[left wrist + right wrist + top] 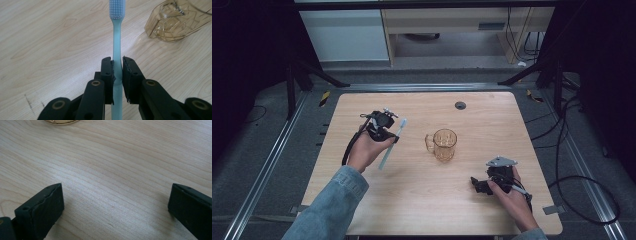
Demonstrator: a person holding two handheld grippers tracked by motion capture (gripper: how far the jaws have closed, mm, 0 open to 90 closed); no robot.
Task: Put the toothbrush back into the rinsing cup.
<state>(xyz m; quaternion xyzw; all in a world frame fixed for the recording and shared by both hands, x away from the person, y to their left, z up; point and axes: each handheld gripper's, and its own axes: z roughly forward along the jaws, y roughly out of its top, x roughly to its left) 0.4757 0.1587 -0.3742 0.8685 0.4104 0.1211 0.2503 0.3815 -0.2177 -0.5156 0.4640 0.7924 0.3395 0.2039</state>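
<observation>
Table [422, 200] of pale wood carries an amber glass mug [444, 144] near its middle, standing upright with the handle toward the person's left. Left of the mug, the left gripper [117, 72] has its jaws clamped on the handle of a light blue toothbrush [117, 37], bristle head pointing away. The right gripper [116, 202] sits low over bare wood, jaws wide apart.

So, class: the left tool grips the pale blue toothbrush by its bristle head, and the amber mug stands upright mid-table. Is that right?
Not quite. The left tool grips the toothbrush by its handle; the bristle head sticks out free beyond the jaws, as the left gripper view shows. The amber mug does stand upright mid-table.
</observation>
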